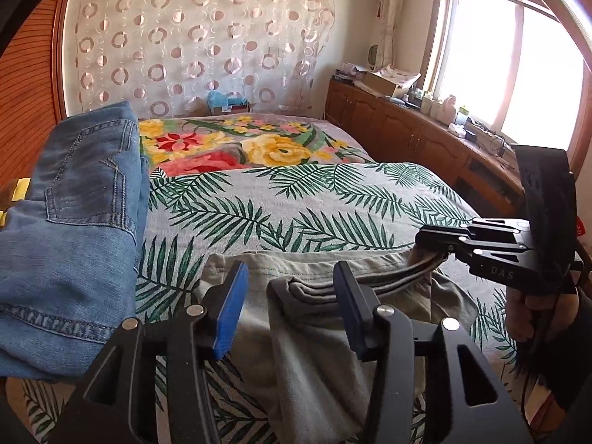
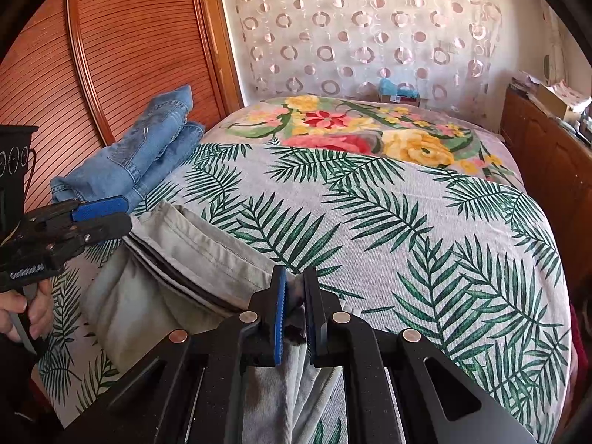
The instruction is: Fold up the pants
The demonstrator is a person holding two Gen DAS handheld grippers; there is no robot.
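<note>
Grey-green pants (image 1: 314, 333) lie at the near edge of the bed, their waistband (image 1: 388, 281) stretched between my two grippers; they also show in the right wrist view (image 2: 155, 296). My left gripper (image 1: 292, 307) is open, its jaws wide apart around the left end of the waistband. In the right wrist view the left gripper (image 2: 111, 218) sits at that same end. My right gripper (image 2: 294, 310) is shut on the right end of the waistband. It also shows in the left wrist view (image 1: 425, 248), pinching the band.
Folded blue jeans (image 1: 74, 229) lie on the bed's left side, also in the right wrist view (image 2: 148, 155). The palm-leaf sheet (image 2: 370, 222) covers the bed, with a floral blanket (image 1: 229, 144) beyond. A wooden cabinet (image 1: 414, 129) with clutter runs along the right under the window.
</note>
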